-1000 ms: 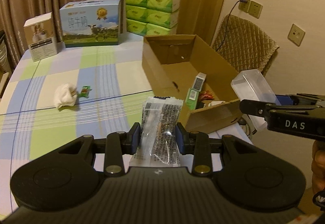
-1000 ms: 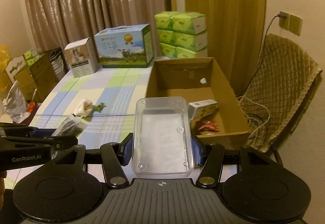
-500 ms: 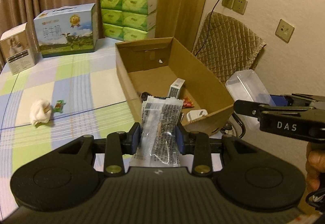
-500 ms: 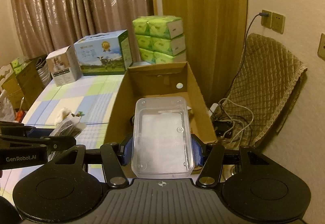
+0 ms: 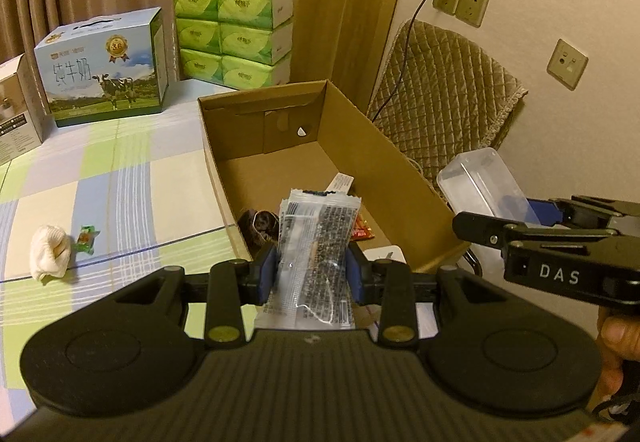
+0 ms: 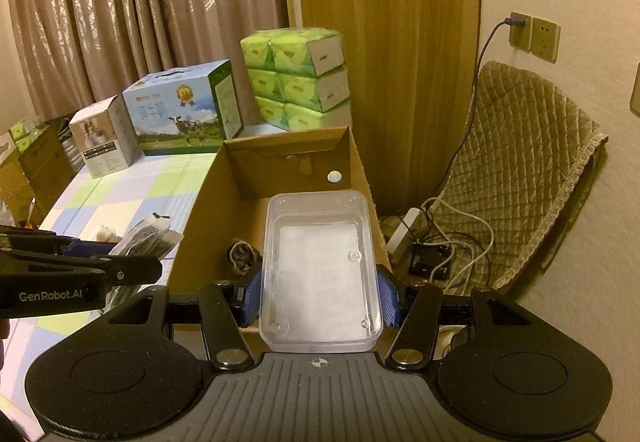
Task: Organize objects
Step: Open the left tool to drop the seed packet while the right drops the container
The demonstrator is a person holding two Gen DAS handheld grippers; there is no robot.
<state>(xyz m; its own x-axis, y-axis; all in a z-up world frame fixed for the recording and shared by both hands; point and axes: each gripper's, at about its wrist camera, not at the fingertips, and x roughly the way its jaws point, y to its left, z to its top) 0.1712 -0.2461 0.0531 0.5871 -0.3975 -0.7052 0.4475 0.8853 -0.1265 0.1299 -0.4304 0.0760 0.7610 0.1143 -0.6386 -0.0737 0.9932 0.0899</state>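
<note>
Two hand-held grippers were seen at a table covered with a checked cloth (image 5: 120, 177) in pale blue, green and cream. The left gripper (image 5: 312, 274) was clamped by its blue pads on a flat snack packet (image 5: 316, 242), clear crinkly film printed with dense black text, held upright by its lower part so that its sealed top edge stood free toward twelve o'clock. The right gripper (image 6: 320, 298) was closed on a clear plastic box (image 6: 320, 270), rigid, rectangular, with rounded corners; it was gripped across its short sides, which kept it level and its long axis pointing ahead.

Both items were held in the air at the near end of an open cardboard box (image 5: 384, 161), plain brown corrugated board with upright walls and a small round hole in the far wall. This placing was judged to suit dropping them in, the carton serving as the collecting bin. Inside it, already lying on the floor, were a small white carton (image 5: 340, 183), a red wrapper (image 5: 362, 232) and a dark crumpled thing (image 5: 260, 226) that could not be identified for certain.

At nine o'clock of the carton, on the cloth, a soft white wad (image 5: 50, 252) and a small green sweet (image 5: 86, 238) were left, apparently not yet tidied. At eleven o'clock stood a glossy milk carton case (image 5: 102, 69) with a cow picture, and at twelve o'clock a stack of green tissue packs (image 5: 236, 33). At two o'clock a quilted chair cover (image 5: 444, 89) was seen against the wall.
</note>
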